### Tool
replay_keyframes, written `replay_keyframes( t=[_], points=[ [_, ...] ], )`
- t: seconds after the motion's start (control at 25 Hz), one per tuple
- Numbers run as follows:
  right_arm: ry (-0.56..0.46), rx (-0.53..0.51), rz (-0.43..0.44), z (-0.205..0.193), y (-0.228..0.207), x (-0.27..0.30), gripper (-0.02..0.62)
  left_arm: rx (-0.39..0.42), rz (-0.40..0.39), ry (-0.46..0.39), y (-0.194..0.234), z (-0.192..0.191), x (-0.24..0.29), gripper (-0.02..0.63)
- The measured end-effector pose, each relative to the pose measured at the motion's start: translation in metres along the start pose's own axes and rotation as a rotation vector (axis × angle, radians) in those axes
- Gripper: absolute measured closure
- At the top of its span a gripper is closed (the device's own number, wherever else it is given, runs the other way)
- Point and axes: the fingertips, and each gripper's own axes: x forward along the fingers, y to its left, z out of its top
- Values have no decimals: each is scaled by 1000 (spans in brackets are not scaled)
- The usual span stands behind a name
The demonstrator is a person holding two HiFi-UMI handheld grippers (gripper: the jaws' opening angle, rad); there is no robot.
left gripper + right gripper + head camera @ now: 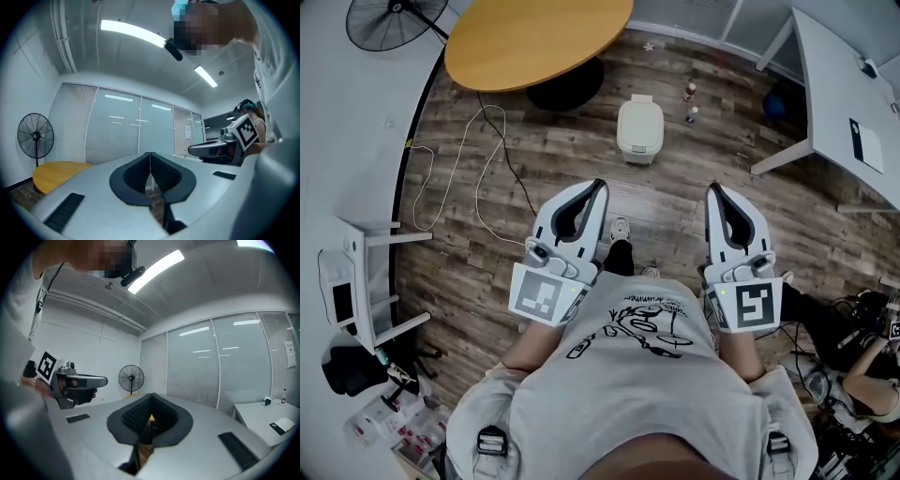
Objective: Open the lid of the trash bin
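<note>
A small cream trash bin (638,128) with its lid down stands on the wood floor ahead of me, just beyond the round table. My left gripper (599,185) and right gripper (713,189) are held level in front of my chest, well short of the bin and above it. Both are shut, jaw tips together, with nothing between them. The left gripper view shows its closed jaws (150,153) against glass walls, with the right gripper (220,147) off to the side. The right gripper view shows its own jaws (151,395) closed too. The bin is not in either gripper view.
A round orange table (534,37) on a dark base stands behind the bin. Two small bottles (689,101) sit on the floor right of the bin. A white desk (848,94) is at the right, a fan (394,19) at the top left, a cable (478,178) trails over the floor.
</note>
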Motion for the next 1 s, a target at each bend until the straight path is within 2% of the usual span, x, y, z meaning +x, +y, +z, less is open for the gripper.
replay_keyframes(
  t=[1.0],
  points=[
    [24, -11, -14, 12, -14, 174, 589, -17, -31, 5, 151, -6, 81, 586]
  ],
)
